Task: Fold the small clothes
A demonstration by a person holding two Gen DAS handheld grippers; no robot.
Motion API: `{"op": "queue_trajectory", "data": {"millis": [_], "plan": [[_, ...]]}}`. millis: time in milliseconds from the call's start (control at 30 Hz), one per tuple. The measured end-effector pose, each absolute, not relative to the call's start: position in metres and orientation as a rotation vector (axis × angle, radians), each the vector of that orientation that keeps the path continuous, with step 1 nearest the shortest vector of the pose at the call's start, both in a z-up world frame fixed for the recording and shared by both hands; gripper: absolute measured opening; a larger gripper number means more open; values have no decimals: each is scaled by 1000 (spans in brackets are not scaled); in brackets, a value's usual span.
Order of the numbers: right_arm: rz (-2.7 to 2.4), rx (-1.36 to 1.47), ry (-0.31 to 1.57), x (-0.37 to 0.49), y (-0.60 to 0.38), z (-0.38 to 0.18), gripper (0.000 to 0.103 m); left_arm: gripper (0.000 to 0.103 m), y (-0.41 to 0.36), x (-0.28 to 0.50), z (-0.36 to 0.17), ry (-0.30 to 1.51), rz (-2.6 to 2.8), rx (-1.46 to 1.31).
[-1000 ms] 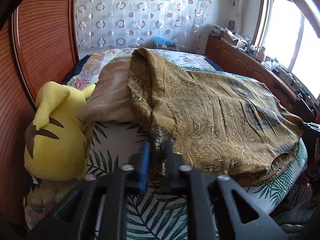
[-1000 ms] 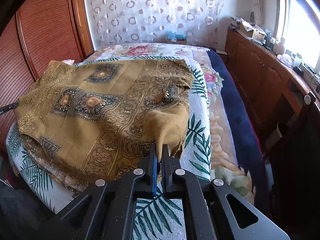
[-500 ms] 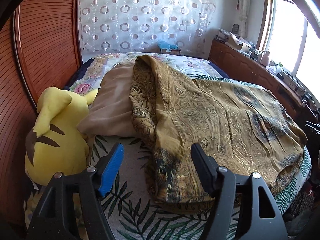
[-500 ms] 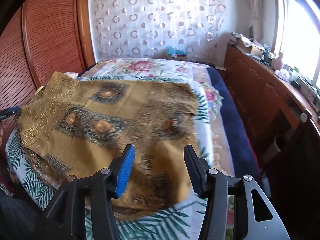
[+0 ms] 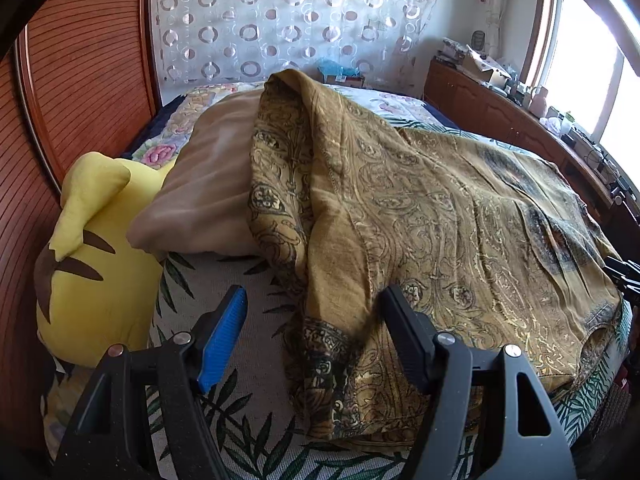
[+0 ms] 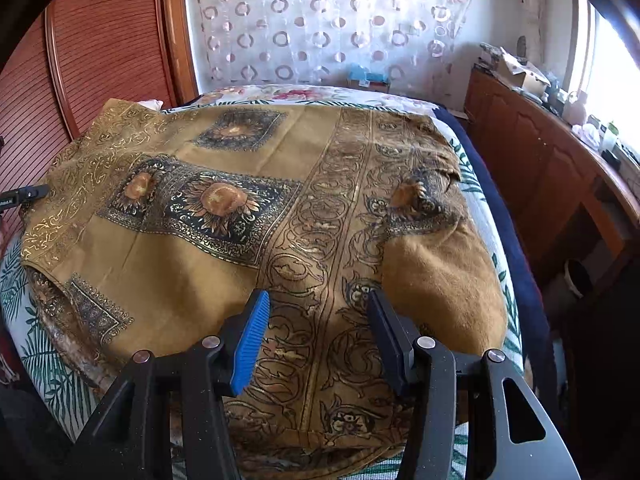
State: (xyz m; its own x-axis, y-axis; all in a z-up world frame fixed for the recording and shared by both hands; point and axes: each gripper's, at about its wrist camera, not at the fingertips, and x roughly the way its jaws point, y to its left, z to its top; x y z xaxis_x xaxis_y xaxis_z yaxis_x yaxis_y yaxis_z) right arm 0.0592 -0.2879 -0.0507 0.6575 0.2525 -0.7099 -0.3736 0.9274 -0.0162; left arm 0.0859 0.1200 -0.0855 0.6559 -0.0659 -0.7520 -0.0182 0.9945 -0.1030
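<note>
A mustard-gold patterned garment lies spread on the bed, one edge draped up over a beige pillow. It also shows in the right wrist view, lying mostly flat with a folded-over corner at the right. My left gripper is open and empty, just above the garment's near hem. My right gripper is open and empty above the garment's near edge.
A yellow plush toy sits at the bed's left by the wooden wardrobe. The bed has a leaf-print sheet. A wooden cabinet with clutter runs along the window side.
Both grippers were shut on the garment's edge a second ago. Both have opened, let the cloth drop flat, and pulled back and up a little.
</note>
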Motion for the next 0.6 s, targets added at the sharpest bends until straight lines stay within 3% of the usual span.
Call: {"op": "queue_trajectory", "data": {"millis": [600], "plan": [[359,-178,772,51,-291,-45,56,72,122,89,-96,877,-23,-125]]}}
